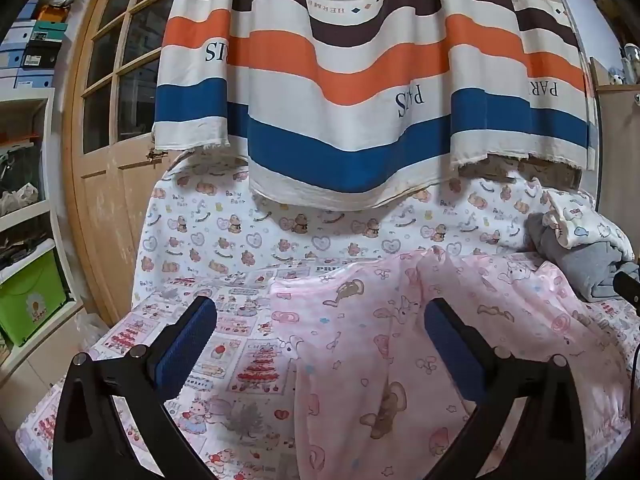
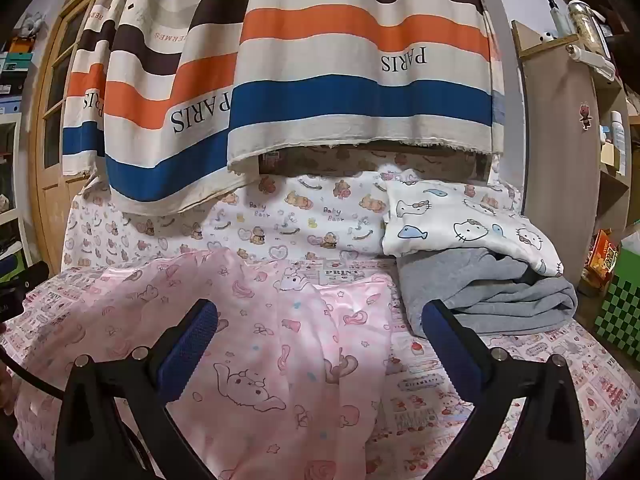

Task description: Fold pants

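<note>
Two handheld grippers hover over a bed, each seen from its own wrist camera, both angled slightly downward toward the bedding.

The left gripper [image 1: 320, 344] has its jaws spread as wide as they go, the blue-padded fingers [image 1: 188, 344] standing well apart with nothing between them and nothing touched. Below and ahead of it lie the pink pants [image 1: 400, 340] (a satiny pair printed with cartoon animals), spread loosely and unfolded across the patterned bedsheet [image 1: 224, 328]. From this view the pants fill the middle and right of the bed, their left edge falling between the two fingers.

The right gripper [image 2: 320, 344] is posed the same way, jaws fully apart and empty, its blue fingers [image 2: 452, 348] clear of the fabric. Here the pants [image 2: 260, 340] cover the left and centre of the bed, wrinkled, with a fold running down between the fingers.

On the right side of the bed, just beside the pants, sits a folded grey garment [image 2: 500, 296], with a white cat-print cloth [image 2: 460, 220] resting on top of it. A striped curtain [image 2: 340, 80] in brown, orange and blue hangs over the head of the bed. A wooden door [image 1: 116, 100] stands at the left.
</note>
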